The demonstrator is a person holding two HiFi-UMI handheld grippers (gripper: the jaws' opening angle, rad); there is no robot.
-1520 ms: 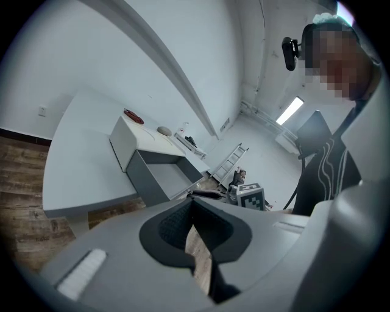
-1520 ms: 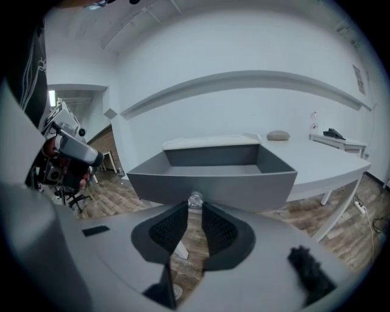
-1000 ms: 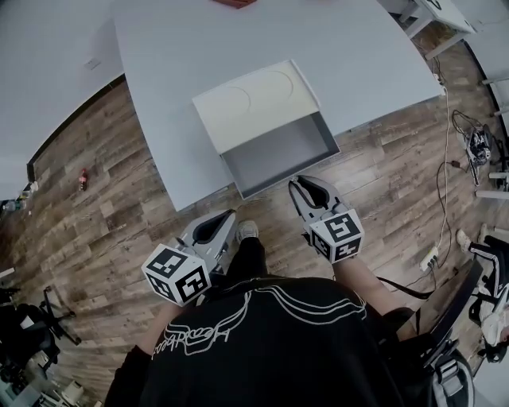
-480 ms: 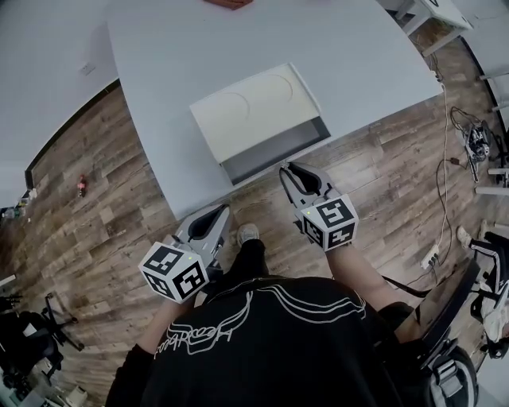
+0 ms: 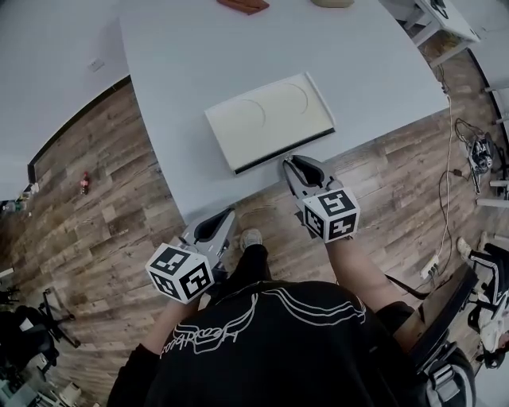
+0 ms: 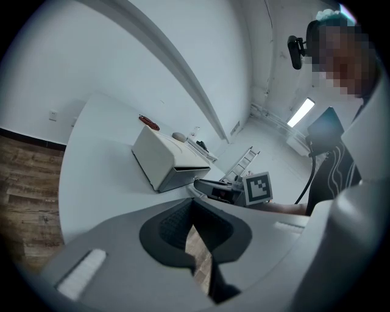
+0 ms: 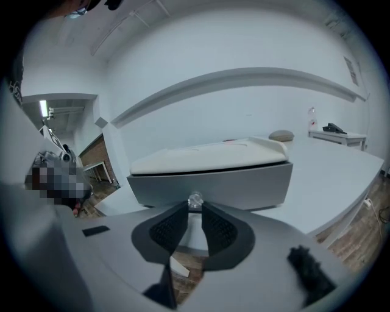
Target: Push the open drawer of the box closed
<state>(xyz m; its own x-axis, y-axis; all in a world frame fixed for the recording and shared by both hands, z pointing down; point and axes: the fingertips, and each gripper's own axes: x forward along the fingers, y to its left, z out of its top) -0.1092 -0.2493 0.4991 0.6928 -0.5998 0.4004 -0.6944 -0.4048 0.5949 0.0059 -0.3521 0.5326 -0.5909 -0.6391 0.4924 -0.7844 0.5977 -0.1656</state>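
A cream box [image 5: 270, 119] lies on the white table [image 5: 167, 71] near its front edge. Its grey drawer [image 7: 213, 183] is pushed almost fully in; only a dark slit shows under the lid. My right gripper [image 5: 291, 162] is pressed against the drawer front. The small clear knob [image 7: 195, 199] sits between its fingertips, and the jaws stand only a knob's width apart [image 7: 194, 207]. My left gripper [image 5: 228, 213] hangs below the table edge over the wood floor, shut and holding nothing [image 6: 192, 210]. In the left gripper view the box [image 6: 164, 159] is ahead, with the right gripper [image 6: 213, 189] at its drawer.
A red-brown object [image 5: 242, 5] and a beige object [image 5: 332, 2] lie at the table's far side. Cables and a power strip [image 5: 429, 258] are on the floor to the right. A white desk [image 5: 445, 12] stands at the far right.
The drawer has slid from wide open to nearly closed, with my right gripper moving forward against its front. The left gripper stayed low, near the table edge.
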